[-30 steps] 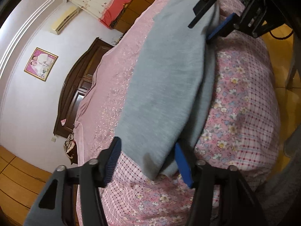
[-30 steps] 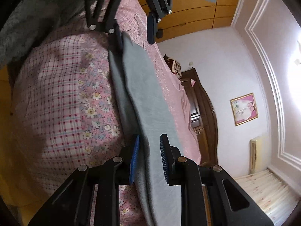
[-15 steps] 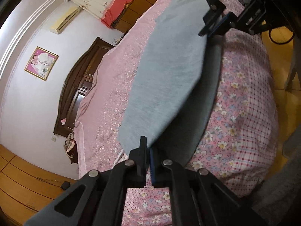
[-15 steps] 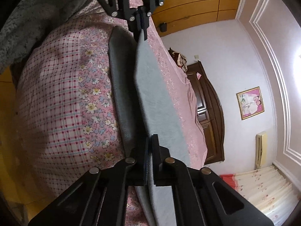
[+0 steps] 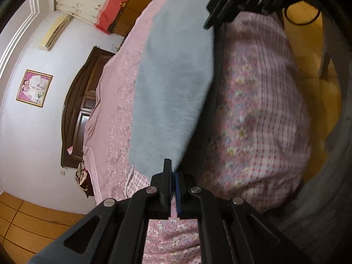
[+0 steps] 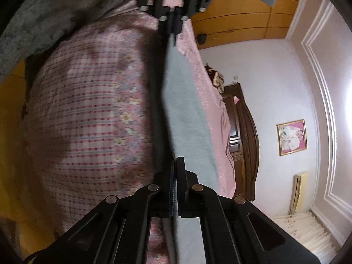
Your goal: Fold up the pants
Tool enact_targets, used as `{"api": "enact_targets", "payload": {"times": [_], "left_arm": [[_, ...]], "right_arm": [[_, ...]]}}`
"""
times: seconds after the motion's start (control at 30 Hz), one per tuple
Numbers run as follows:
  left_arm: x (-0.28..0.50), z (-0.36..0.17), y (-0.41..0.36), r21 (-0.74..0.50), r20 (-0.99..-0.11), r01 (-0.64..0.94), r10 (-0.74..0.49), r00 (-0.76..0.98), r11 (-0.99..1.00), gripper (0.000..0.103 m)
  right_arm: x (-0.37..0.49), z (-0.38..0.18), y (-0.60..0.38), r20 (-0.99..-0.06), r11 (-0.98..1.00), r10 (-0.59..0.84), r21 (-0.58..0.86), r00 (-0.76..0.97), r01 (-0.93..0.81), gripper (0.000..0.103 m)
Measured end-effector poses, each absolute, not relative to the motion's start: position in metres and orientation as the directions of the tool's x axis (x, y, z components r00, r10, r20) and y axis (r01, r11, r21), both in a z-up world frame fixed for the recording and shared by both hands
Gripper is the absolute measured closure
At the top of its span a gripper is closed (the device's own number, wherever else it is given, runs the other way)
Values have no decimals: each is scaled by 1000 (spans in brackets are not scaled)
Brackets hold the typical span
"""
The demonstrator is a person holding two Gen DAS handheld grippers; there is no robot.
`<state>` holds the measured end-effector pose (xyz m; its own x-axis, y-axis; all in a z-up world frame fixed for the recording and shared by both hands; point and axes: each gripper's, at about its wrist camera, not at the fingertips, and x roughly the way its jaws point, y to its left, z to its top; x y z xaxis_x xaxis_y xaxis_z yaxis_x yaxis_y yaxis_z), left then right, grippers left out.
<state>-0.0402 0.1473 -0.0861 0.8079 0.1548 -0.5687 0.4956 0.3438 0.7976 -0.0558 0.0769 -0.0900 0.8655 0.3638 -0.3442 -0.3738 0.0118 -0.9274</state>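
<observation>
No brand, label or readable writing shows on any surface in either view. The soft grey knit pants (image 5: 171, 83) run as a long band from the bottom centre of the left wrist view up toward its top centre, lifted a little above the bed, their fleecy face turned left and a dark shadowed strip along their right edge. In the right wrist view the same pants (image 6: 184, 114) stretch from bottom centre to top centre, seen nearly edge-on. The left gripper (image 5: 173, 171), black with a blue pad, is clenched on the near corner of the cloth at the bottom centre of its own view; it also appears at the top centre of the right wrist view (image 6: 172, 30), pinching the far end. The right gripper (image 6: 175, 171) is likewise clamped on the fabric edge at the bottom centre of its view, and it shows at the top right of the left wrist view (image 5: 214, 21). Beneath lies the pink checked and flowered quilt (image 5: 259, 118), puffy and rounded, beside a smooth pink patterned bedspread (image 5: 114, 101). A dark carved wooden headboard (image 5: 77, 101) and a gilt-framed pink picture (image 5: 34, 88) stand at the left, against a pale wall.
</observation>
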Motion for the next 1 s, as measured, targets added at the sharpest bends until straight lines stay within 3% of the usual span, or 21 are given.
{"api": "enact_targets", "payload": {"times": [0.3,0.33,0.37,0.4,0.43,0.47,0.5,0.57,0.6,0.63,0.67,0.7,0.8,0.9,1.0], "left_arm": [[-41,-108,153,816,-556,488,187,810,310,98],[-43,-105,152,811,-554,472,194,810,345,96],[-44,-100,153,791,-572,476,190,798,385,87],[-45,-94,154,765,-593,482,176,786,427,73],[-48,-82,156,723,-616,483,145,774,493,63],[-50,-74,158,697,-625,480,123,771,533,47],[-51,-64,159,671,-631,475,100,770,569,42],[-48,-42,158,598,-646,470,44,762,649,42],[-45,-30,155,568,-642,456,22,767,686,42],[-40,-21,152,559,-630,438,17,777,704,42],[-33,-10,146,543,-598,395,11,801,741,41],[-27,-2,139,523,-576,370,-2,817,768,36],[5,14,109,415,-541,338,-70,838,845,27],[44,7,89,318,-570,326,-96,816,890,27],[80,-15,90,216,-623,280,-89,777,935,27]], "right_arm": [[-53,-107,80,-370,-29,338,-923,865,-384,99],[-54,-102,79,-377,-8,339,-917,862,-398,93],[-54,-94,76,-377,26,335,-912,863,-409,86],[-55,-85,72,-371,67,321,-909,871,-412,69],[-55,-76,67,-370,107,310,-902,876,-419,59],[-54,-68,61,-378,140,303,-891,875,-433,59],[-52,-57,53,-407,198,288,-860,867,-469,59],[-42,-36,38,-515,355,256,-737,818,-575,59],[-32,-22,28,-598,475,265,-602,756,-643,68],[-21,-10,16,-667,571,349,-405,658,-714,87],[-13,-4,8,-688,609,420,-270,592,-746,94],[-1,4,-5,-670,662,517,-83,533,-745,97],[35,18,-39,-527,692,691,288,494,-661,97],[66,23,-64,-447,698,715,426,537,-575,97],[82,1,-81,-537,810,586,366,607,-458,98]]}}
